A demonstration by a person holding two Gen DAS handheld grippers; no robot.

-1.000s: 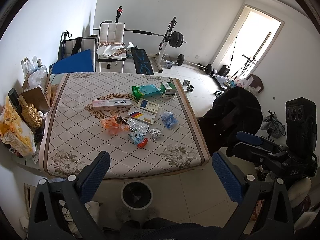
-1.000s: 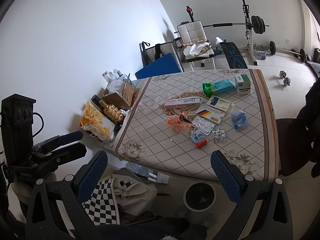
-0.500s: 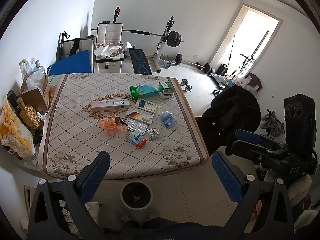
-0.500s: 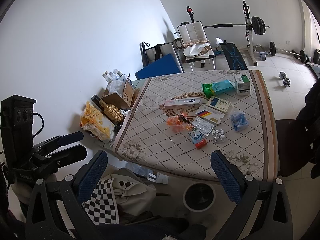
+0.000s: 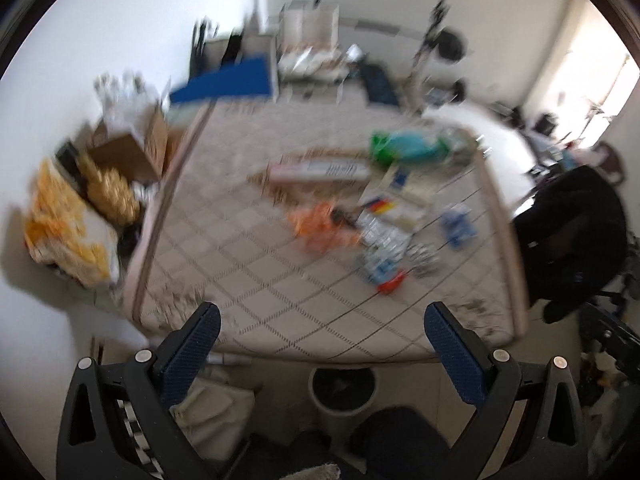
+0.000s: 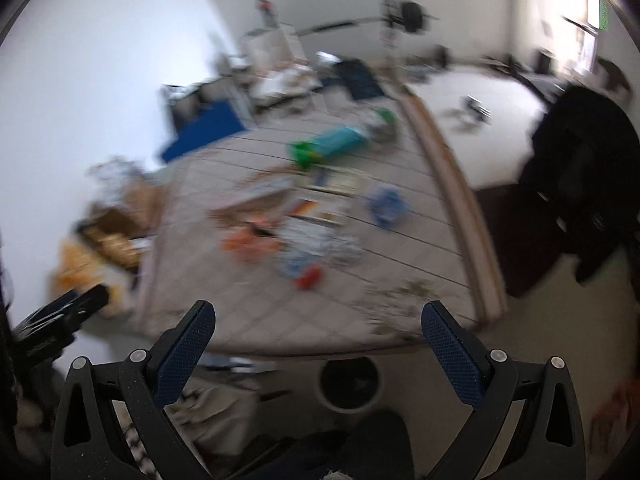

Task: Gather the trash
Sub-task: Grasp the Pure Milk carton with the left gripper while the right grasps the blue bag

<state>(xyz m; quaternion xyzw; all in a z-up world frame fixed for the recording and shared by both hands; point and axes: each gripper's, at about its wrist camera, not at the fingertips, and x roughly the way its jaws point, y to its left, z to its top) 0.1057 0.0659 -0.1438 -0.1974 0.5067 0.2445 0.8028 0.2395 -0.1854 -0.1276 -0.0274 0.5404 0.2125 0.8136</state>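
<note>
Both views are motion-blurred. Several pieces of trash lie in the middle of the patterned table: an orange wrapper, a green-blue bag, a long white box, a small blue packet and blister packs. The same pile shows in the right wrist view around the orange wrapper. A round bin stands on the floor below the table's near edge; it also shows in the right wrist view. My left gripper is open and empty. My right gripper is open and empty. Both are short of the table.
A cardboard box and yellow bags sit left of the table. A chair draped in black cloth stands at the right. A weight bench is behind. The left gripper shows at the right wrist view's left edge.
Both grippers have swung and moved closer to the table, blurring the views. The table and trash now look larger. Both grippers stay open.
</note>
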